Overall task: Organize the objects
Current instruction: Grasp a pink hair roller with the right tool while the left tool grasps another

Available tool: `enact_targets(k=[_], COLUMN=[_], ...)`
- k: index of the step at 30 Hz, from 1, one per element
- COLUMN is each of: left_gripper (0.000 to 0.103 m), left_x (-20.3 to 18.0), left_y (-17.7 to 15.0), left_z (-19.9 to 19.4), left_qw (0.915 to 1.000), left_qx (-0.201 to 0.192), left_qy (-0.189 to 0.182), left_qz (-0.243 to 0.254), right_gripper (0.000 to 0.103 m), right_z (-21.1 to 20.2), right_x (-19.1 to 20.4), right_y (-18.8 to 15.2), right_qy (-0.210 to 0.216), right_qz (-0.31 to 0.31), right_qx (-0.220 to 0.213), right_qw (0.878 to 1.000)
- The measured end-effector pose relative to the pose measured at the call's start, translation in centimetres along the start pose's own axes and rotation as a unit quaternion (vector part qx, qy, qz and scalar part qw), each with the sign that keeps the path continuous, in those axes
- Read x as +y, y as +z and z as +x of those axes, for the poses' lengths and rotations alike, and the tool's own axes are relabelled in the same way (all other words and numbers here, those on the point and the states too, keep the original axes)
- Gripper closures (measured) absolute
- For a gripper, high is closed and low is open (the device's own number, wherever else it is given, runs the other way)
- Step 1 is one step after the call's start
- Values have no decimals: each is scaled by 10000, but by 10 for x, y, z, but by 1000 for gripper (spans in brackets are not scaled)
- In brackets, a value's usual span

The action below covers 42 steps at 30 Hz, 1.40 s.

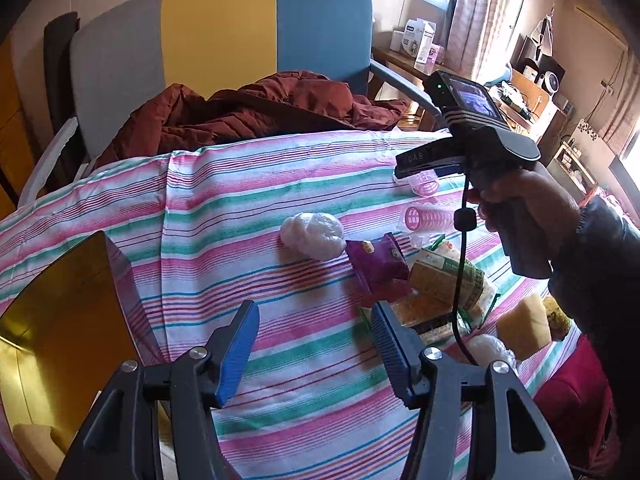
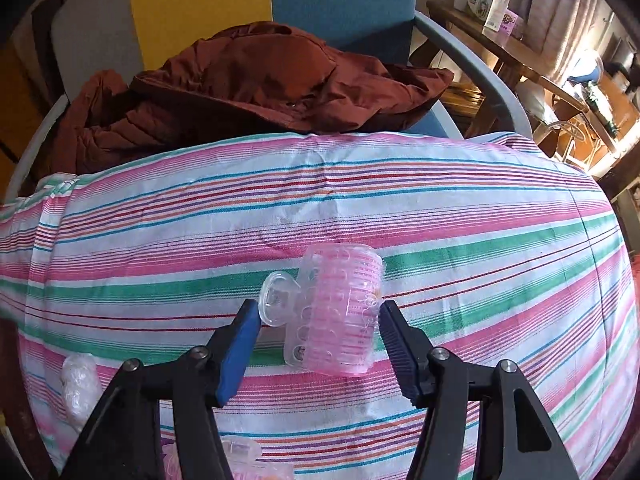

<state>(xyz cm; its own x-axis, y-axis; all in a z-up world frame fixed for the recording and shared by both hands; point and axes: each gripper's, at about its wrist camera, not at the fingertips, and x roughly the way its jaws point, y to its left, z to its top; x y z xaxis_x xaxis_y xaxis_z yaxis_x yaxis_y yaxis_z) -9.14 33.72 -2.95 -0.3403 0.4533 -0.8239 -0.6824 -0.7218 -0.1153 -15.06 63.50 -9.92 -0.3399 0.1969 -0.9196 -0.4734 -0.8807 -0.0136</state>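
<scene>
A pink hair roller (image 2: 340, 312) with a clear clip lies on the striped cloth (image 2: 480, 240), right between the fingers of my open right gripper (image 2: 319, 320). Both pads stand close to its sides. In the left wrist view this right gripper (image 1: 414, 174) is held by a hand (image 1: 520, 200) over that roller (image 1: 427, 187), with a second roller (image 1: 428, 218) just nearer. My left gripper (image 1: 316, 344) hovers open and empty over the cloth. Ahead of it lie a white bag of pads (image 1: 314, 236), a purple packet (image 1: 378, 264), green-yellow packets (image 1: 444, 284) and a yellow sponge (image 1: 524, 326).
A gold open box (image 1: 60, 308) stands at the left with a sponge (image 1: 32, 436) in it. Behind the table is a grey, yellow and blue chair (image 1: 224, 28) with a rust-red jacket (image 1: 256, 112). Another roller (image 2: 248, 464) and a white bag (image 2: 78, 384) lie near the right gripper.
</scene>
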Motion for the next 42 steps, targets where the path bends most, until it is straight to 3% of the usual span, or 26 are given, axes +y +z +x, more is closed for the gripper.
enact_targets(k=[5,13,18,21,31,32,35,38,42], left_gripper=[44,44,25,19,20,30,30,30,30], left_x=[-8,-50,-81,-95,-122,-123,-122,-119,-98], left_y=[12,48,69,78,85,85,85,85,82], left_z=[10,39,68,85,145,148,142,117,79], left_qw=[9997,9976,9946,9944,9937,9941,9950,9970,9975], left_qx=[92,291,554,649,1079,1043,899,512,251], left_qy=[-210,-629,-880,-833,-254,-275,-411,-536,-663], left_qz=[-38,83,-28,-49,134,145,171,220,-46], right_gripper=[43,43,43,43,42,42,42,42,42], right_z=[-35,-97,-94,-100,-112,-113,-110,-111,-113], right_x=[-19,-82,-103,-109,-117,-115,-111,-107,-101], right_y=[-21,-68,-79,-79,-81,-81,-81,-81,-82], right_qy=[168,269,511,615,847,819,816,797,811], right_qz=[-57,697,1097,1160,1245,1202,1087,965,821], right_qx=[-351,-1252,-1336,-1463,-1680,-1691,-1668,-1743,-1845], right_qw=[9992,9893,9836,9805,9742,9748,9766,9767,9760])
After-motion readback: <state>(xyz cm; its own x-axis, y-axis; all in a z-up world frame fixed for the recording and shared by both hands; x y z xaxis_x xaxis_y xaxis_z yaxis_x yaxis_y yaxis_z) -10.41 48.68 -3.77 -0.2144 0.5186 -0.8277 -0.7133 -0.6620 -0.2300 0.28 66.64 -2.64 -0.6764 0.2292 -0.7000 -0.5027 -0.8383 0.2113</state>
